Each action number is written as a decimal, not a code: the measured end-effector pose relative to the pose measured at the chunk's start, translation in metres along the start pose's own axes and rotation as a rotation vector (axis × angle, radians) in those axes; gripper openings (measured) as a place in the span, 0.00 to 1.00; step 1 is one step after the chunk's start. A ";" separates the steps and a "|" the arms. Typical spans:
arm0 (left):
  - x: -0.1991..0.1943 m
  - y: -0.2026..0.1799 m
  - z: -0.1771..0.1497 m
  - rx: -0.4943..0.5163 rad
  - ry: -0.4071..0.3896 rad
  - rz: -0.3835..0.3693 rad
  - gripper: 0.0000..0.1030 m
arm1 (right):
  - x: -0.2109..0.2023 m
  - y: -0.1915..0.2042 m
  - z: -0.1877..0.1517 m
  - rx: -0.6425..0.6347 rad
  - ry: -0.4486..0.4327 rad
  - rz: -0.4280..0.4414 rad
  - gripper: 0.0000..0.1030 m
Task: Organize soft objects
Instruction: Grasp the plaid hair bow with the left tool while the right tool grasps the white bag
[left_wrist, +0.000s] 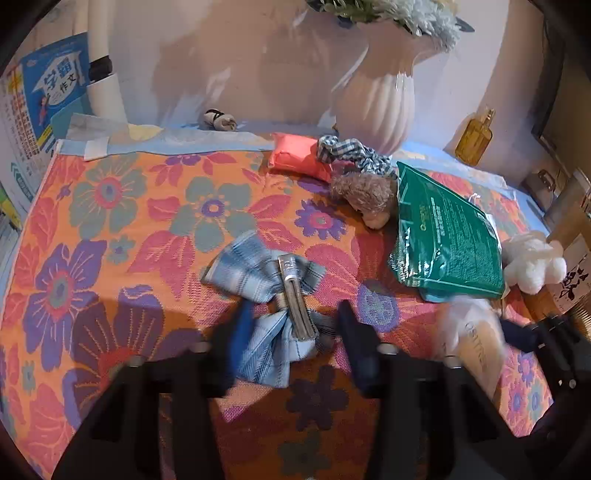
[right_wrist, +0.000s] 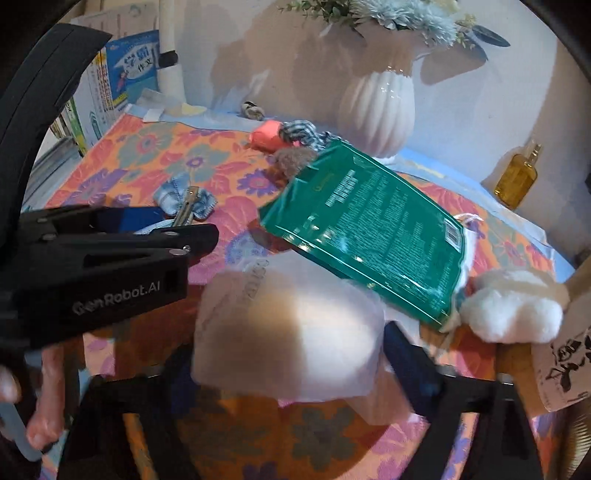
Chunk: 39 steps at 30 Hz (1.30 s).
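Working both grippers over a bright floral cloth (left_wrist: 110, 221), I have the left gripper (left_wrist: 291, 328) straddling a blue plaid bow clip (left_wrist: 269, 295); its fingers stand on either side of the lower half of the bow, and I cannot tell whether the pads are pressing the fabric or only flanking it. The right gripper (right_wrist: 291, 354) has a pale, milky soft pouch (right_wrist: 288, 328) between its fingers, but the pouch is badly blurred, so I cannot tell whether it is clamped or merely bracketed. To do this step well, I judge the left fingers should close on the gathered fabric beside the metal clip (left_wrist: 295, 299) rather than on the metal itself, which would likely slip. The right should take the pouch through its middle so it does not sag out. Other soft things wait at the far side: a coral cushion (left_wrist: 295, 157), a checked scrunchie (left_wrist: 351, 151), a brown furry toy (left_wrist: 364, 195) and a white fluffy toy (left_wrist: 532, 266), the last two just beside or partly under a green foil packet (left_wrist: 447, 236). The pouch's printed lettering is unreadable, and the packet hides part of the brown toy.
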<state>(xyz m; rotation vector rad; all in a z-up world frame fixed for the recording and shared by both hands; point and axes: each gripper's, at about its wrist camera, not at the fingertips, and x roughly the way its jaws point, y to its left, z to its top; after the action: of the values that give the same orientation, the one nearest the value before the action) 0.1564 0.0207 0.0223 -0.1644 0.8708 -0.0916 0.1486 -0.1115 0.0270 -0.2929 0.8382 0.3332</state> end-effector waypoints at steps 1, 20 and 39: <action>-0.001 0.002 -0.001 -0.008 -0.004 -0.004 0.30 | -0.002 0.000 -0.001 -0.003 -0.011 -0.001 0.46; -0.058 -0.004 -0.059 -0.021 -0.091 0.037 0.25 | -0.081 -0.023 -0.104 -0.133 0.000 0.005 0.80; -0.065 -0.020 -0.066 0.045 -0.153 0.045 0.25 | -0.071 -0.038 -0.106 0.491 0.009 0.329 1.00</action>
<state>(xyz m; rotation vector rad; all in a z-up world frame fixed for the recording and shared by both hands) 0.0633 0.0038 0.0329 -0.1078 0.7184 -0.0560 0.0479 -0.1982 0.0188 0.3044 0.9492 0.4188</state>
